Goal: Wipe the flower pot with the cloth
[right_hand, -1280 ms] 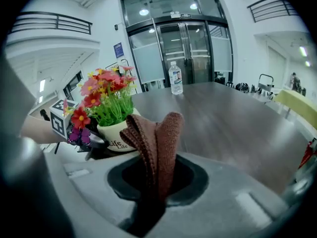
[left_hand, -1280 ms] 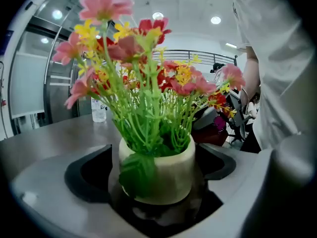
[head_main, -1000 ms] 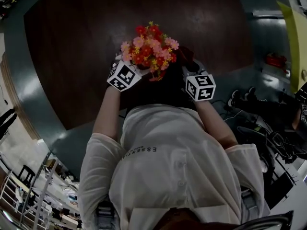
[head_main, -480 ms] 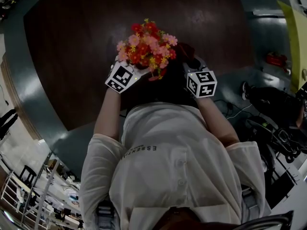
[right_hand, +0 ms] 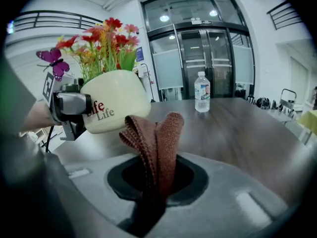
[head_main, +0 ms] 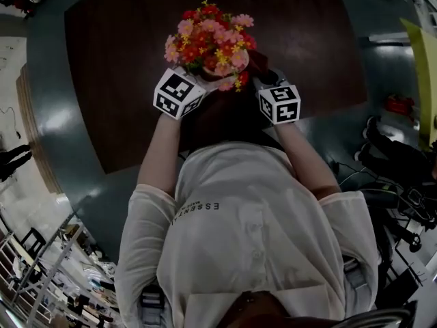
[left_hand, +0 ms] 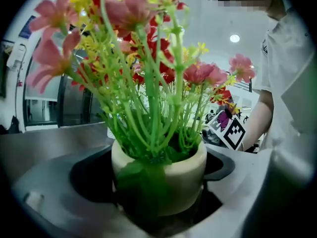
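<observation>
A cream flower pot (right_hand: pixel 116 100) with red lettering holds red, pink and yellow flowers (head_main: pixel 208 39). My left gripper (left_hand: pixel 158 197) is shut on the pot (left_hand: pixel 158 175), its jaws on either side of the pot's body. In the right gripper view the left gripper (right_hand: pixel 72 110) grips the pot's left side, and the pot looks raised off the table. My right gripper (right_hand: pixel 156 192) is shut on a folded brown cloth (right_hand: pixel 156 143). The cloth's top fold stands just below the pot's lower edge; I cannot tell whether they touch. In the head view the cloth (head_main: pixel 259 63) lies right of the flowers.
The dark wooden table (head_main: pixel 123 60) spreads beyond the pot. A water bottle (right_hand: pixel 201 92) stands upright at its far side. Glass doors (right_hand: pixel 198 63) and a chair (right_hand: pixel 287 100) are behind it. Bags and cables lie on the floor at the right (head_main: pixel 396 162).
The pot and both grippers sit higher in the head view, and the view itself has shifted. Both grips are unchanged, and the cloth stays close to the pot's right side.
</observation>
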### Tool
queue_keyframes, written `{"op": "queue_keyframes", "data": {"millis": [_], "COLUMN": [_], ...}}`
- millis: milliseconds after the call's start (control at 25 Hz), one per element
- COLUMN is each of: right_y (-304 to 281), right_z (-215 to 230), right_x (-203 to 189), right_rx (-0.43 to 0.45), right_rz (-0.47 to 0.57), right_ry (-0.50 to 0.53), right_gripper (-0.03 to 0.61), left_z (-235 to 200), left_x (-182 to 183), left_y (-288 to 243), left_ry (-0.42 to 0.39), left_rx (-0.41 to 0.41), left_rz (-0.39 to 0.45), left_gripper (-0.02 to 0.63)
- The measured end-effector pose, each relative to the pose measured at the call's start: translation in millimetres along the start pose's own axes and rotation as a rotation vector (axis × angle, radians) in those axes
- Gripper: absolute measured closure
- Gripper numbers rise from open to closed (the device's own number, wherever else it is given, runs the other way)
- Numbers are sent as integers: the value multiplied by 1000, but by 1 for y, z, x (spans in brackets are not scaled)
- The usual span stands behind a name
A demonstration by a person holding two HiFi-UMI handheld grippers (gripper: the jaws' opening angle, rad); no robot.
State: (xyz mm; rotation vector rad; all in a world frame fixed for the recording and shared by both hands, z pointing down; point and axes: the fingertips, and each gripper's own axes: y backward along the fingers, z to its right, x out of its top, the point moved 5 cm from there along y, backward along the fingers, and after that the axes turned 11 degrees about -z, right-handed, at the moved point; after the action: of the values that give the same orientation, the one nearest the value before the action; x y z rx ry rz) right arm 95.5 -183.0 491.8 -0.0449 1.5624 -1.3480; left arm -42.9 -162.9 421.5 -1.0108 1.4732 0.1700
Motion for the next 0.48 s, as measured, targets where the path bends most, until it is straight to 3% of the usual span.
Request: {"op": "queue_keyframes", "data": {"millis": [240,480], "right_y": [-8,1], "right_z": [-56,-126], "right_x": [41,50], "right_rx": [117,248], "right_rz": [81,154], "right_ry": [115,238], "right_gripper": [526,526], "left_z": [-4,-9], "left_x": [19,29], "left_y": [25,55], "left_ry": [-14,9], "left_rx": [32,57], "left_rz": [28,104], "left_gripper": [75,75]}}
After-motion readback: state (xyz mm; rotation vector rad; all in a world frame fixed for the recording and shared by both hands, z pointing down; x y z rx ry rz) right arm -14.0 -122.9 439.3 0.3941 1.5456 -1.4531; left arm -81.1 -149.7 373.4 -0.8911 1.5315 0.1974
